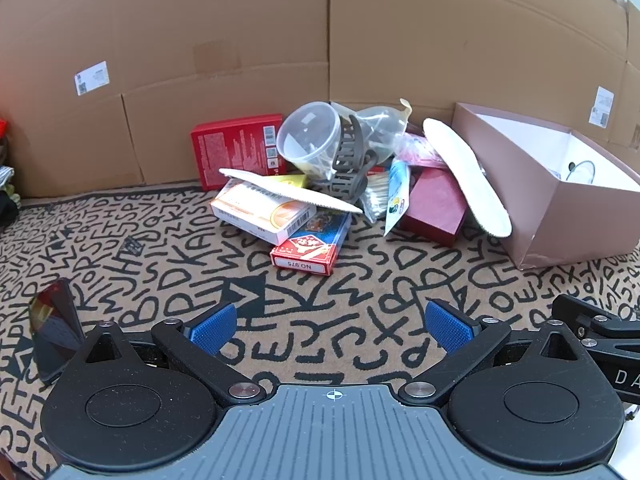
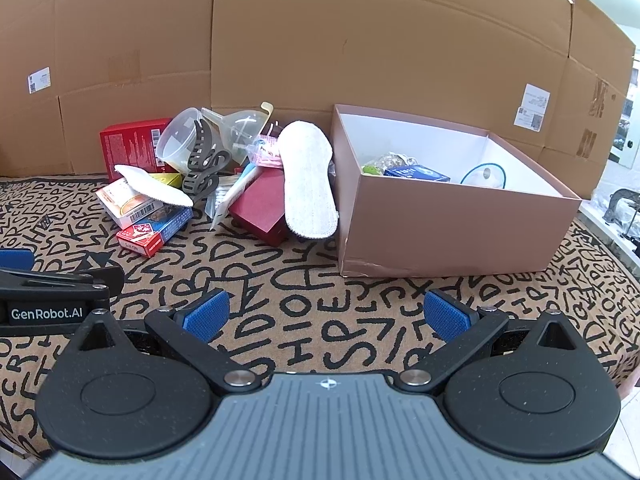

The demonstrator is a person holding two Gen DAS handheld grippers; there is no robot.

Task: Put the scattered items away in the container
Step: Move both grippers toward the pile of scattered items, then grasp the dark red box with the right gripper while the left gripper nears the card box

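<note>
Lettered rug (image 2: 304,304); clutter pile (image 2: 224,184) well beyond gaping right tongs (image 2: 326,316)

Light: bright, even, soft shadows | Focus: sharp (centre) | Edges: strong fisheye bending, dark corners | Glare: far right, overexposed

You face two white insoles (image 2: 308,184) (image 2: 154,188), one pink box (image 2: 456,216), one hair clip (image 1: 348,160), one clear cup (image 1: 308,136), two red boxes (image 1: 236,152) (image 1: 434,208).
</note>
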